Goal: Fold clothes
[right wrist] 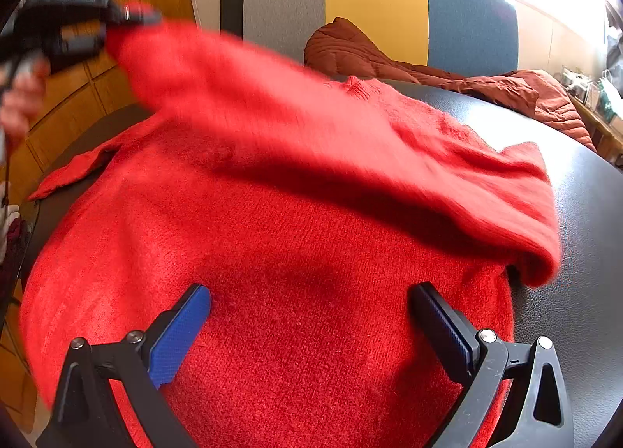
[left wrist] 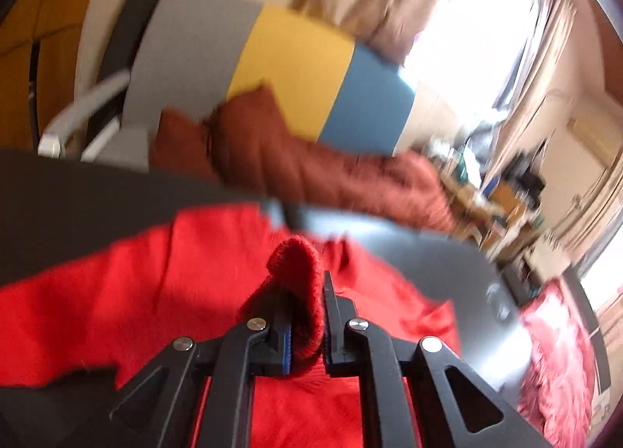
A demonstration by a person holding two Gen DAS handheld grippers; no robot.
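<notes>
A red knit sweater [right wrist: 296, 237] lies spread on a dark table [right wrist: 584, 214]. My left gripper [left wrist: 305, 315] is shut on the cuff of the sweater's sleeve [left wrist: 300, 265] and holds it up in the air. In the right wrist view the left gripper [right wrist: 113, 19] shows at the upper left, with the sleeve [right wrist: 331, 144] stretched from it across the sweater's body. My right gripper [right wrist: 311, 307] is open and empty, low over the sweater's lower part, one finger on each side.
A rust-brown quilted jacket [right wrist: 428, 66] lies at the table's far edge. A grey, yellow and blue chair back [right wrist: 377, 7] stands behind it. Wooden cabinets [right wrist: 78, 113] are on the left. Cluttered shelves [right wrist: 592, 93] are at the right.
</notes>
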